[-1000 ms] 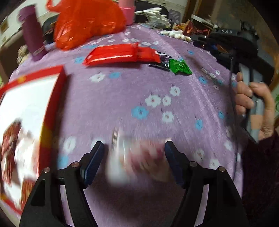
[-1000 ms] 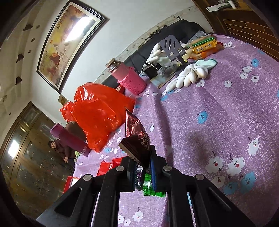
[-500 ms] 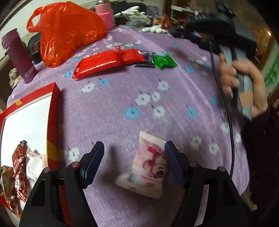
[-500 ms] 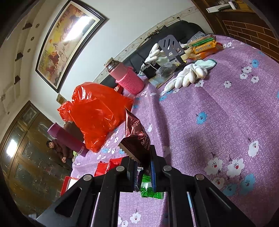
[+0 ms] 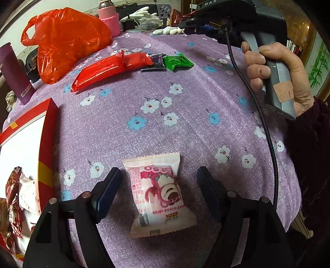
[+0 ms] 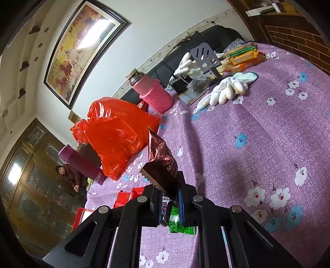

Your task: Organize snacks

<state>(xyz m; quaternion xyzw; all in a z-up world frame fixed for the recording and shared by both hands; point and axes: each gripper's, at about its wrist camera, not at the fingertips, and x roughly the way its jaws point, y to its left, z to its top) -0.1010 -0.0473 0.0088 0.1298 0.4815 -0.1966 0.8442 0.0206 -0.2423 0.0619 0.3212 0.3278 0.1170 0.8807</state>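
Note:
A pink-and-white snack packet [image 5: 158, 191] lies flat on the purple flowered tablecloth [image 5: 185, 99]. My left gripper [image 5: 158, 172] hangs over it with one finger on each side; its jaws are opening and the pads do not touch the packet. At the left stands a red box [image 5: 48, 132] with several packets [image 5: 14, 195] inside. Further back lie red packets [image 5: 111, 66], a dark purple packet [image 5: 156, 59] and a green packet [image 5: 177, 62]. My right gripper [image 6: 169, 191] is shut on a brown foil packet [image 6: 163, 162], held above the green packet [image 6: 179, 222].
An orange plastic bag [image 5: 66, 39], a purple flask [image 5: 16, 74] and a pink bottle [image 5: 108, 18] stand at the back left. White gloves [image 6: 224, 88], a slotted metal stand [image 6: 204, 57] and biscuit packs [image 6: 243, 57] crowd the far edge. A hand [image 5: 274, 68] holds the right gripper's handle.
The pink packet, blurred between the left fingers a second ago, now lies still on the cloth. The left gripper has rolled and shifted, its fingers slightly wider. The right gripper holds as before.

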